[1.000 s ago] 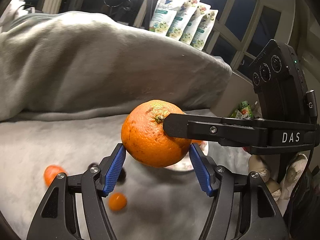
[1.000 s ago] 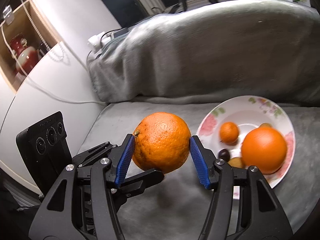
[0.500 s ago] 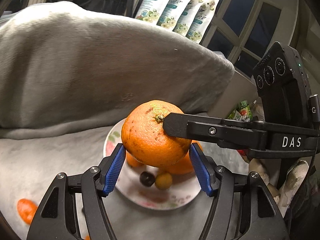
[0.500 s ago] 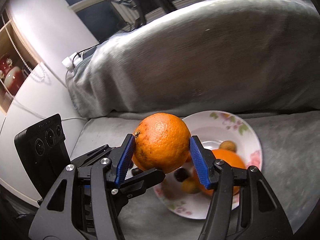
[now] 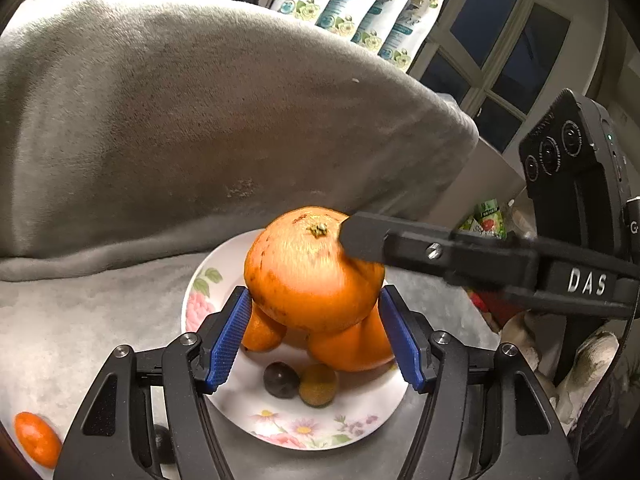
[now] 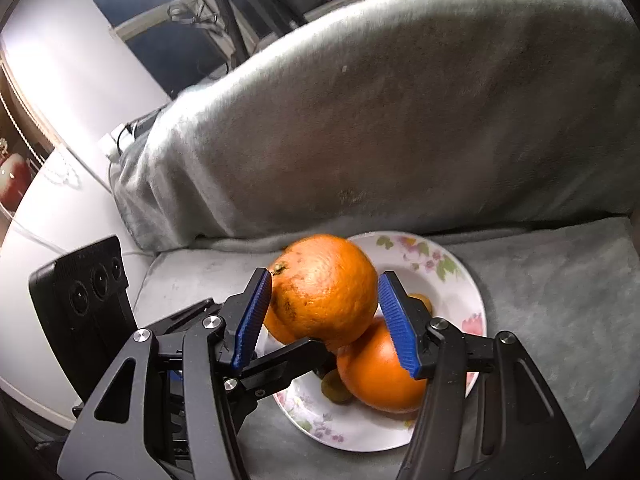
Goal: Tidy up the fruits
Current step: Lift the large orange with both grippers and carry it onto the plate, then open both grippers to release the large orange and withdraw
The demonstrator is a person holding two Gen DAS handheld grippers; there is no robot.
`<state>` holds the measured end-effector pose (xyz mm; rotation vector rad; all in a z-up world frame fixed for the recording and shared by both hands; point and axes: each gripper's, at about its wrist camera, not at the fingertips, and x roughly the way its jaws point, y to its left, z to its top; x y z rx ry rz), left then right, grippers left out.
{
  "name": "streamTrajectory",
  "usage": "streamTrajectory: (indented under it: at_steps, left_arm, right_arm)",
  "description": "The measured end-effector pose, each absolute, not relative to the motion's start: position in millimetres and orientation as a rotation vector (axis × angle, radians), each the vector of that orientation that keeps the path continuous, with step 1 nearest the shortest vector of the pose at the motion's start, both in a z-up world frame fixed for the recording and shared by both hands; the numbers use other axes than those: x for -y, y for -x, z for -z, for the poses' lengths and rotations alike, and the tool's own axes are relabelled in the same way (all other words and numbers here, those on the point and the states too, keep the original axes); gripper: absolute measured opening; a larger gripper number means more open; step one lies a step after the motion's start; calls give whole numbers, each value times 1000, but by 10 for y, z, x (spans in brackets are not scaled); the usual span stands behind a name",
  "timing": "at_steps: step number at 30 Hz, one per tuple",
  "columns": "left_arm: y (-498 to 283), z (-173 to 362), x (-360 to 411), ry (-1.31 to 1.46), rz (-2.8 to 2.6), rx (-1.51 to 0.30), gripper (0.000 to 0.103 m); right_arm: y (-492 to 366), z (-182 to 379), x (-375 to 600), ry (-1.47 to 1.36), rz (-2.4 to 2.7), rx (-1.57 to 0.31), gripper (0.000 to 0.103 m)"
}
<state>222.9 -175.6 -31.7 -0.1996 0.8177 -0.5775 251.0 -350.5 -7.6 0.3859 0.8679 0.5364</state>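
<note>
A large orange (image 5: 308, 276) (image 6: 324, 288) hangs just above a white floral plate (image 5: 312, 432) (image 6: 452, 280). My right gripper (image 6: 324, 278) is shut on it, with a blue pad against each side. My left gripper (image 5: 313, 294) also holds it; its jaws are closing, with the pads touching the orange's lower sides. One right finger (image 5: 400, 248) presses near the stem. One left finger (image 6: 288, 360) runs under the fruit. On the plate lie a second large orange (image 5: 352, 344) (image 6: 380, 376), a mandarin (image 5: 260, 336), a dark round fruit (image 5: 280, 380) and a green-brown fruit (image 5: 318, 390).
The plate rests on a grey blanket-covered seat, with the tall padded back (image 5: 200, 120) right behind it. A loose small orange fruit (image 5: 38, 444) and a dark fruit (image 5: 164, 444) lie on the seat at the lower left. A white table (image 6: 60, 200) stands beside the seat.
Both grippers carried the large orange sideways to above the plate, which now sits under it. The loose fruits slid toward the lower left of the left wrist view.
</note>
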Motion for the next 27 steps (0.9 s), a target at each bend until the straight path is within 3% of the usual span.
streamTrajectory:
  at_steps: [18, 21, 27]
  left_arm:
    - [-1884, -46, 1518, 145, 542, -729, 60]
    - [-1814, -102, 1471, 132, 529, -709, 61]
    - [-1684, -168, 1298, 136, 511, -677, 63]
  right_arm:
    - [-2242, -138, 3621, -396, -478, -790, 60]
    - [-2165, -179, 3629, -396, -472, -775, 71]
    - [-1962, -267, 3594, -378, -461, -746, 72]
